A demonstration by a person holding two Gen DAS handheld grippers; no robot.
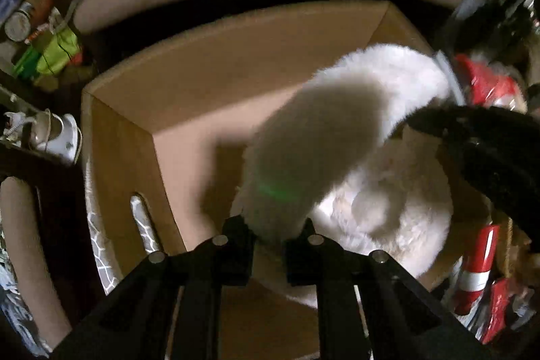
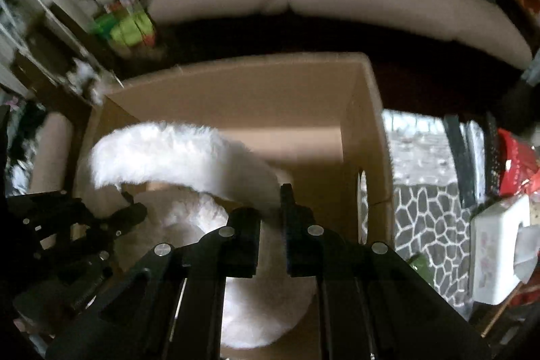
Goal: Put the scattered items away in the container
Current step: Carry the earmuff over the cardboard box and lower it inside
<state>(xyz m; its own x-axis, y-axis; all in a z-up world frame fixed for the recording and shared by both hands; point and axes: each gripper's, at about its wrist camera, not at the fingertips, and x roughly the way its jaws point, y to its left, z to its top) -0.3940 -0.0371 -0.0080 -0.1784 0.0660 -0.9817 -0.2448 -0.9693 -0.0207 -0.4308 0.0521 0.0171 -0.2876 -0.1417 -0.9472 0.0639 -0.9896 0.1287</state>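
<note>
together over box, fluffy pelt

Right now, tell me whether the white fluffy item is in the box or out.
Partly in: the white fluffy item hangs over the open cardboard box, pinched by the left gripper and right gripper.

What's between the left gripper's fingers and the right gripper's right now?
The white fluffy item spans that stretch, pinched by the left gripper and right gripper, draped over the open cardboard box. Both wrist views show it.
</note>
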